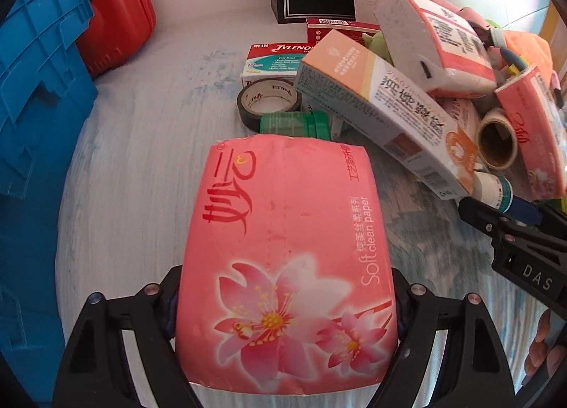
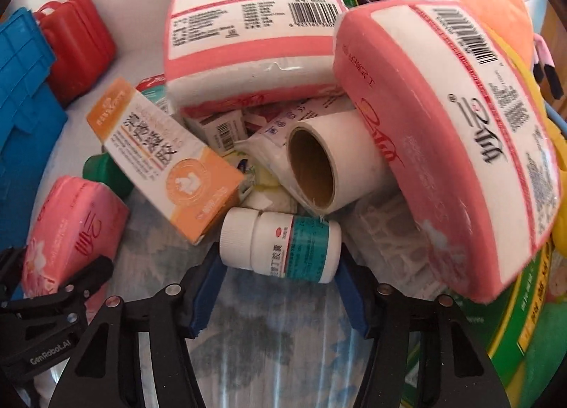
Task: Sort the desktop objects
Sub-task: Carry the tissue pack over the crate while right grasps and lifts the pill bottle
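While sorting pile: left gripper (image 1: pixel 283 305) pinching pink tissue pack (image 1: pixel 283 252) over table (image 1: pixel 141 177) | right gripper (image 2: pixel 280 287) half-spread around white pill bottle (image 2: pixel 280 248), pads apparently touching | next: confirm squeeze, lift, carry toward blue crate (image 1: pixel 35 89).

The tissue pack (image 1: pixel 283 259) covers the left gripper's pads, so you cannot see the contact. Behind the pack, only the top of the green bottle (image 1: pixel 296 123) shows. The blue crate (image 1: pixel 39 89) runs off the left edge. In the right wrist view, the pill bottle (image 2: pixel 280 246) hides both fingertips, and the green box (image 2: pixel 524 330) is cut off at the lower right.
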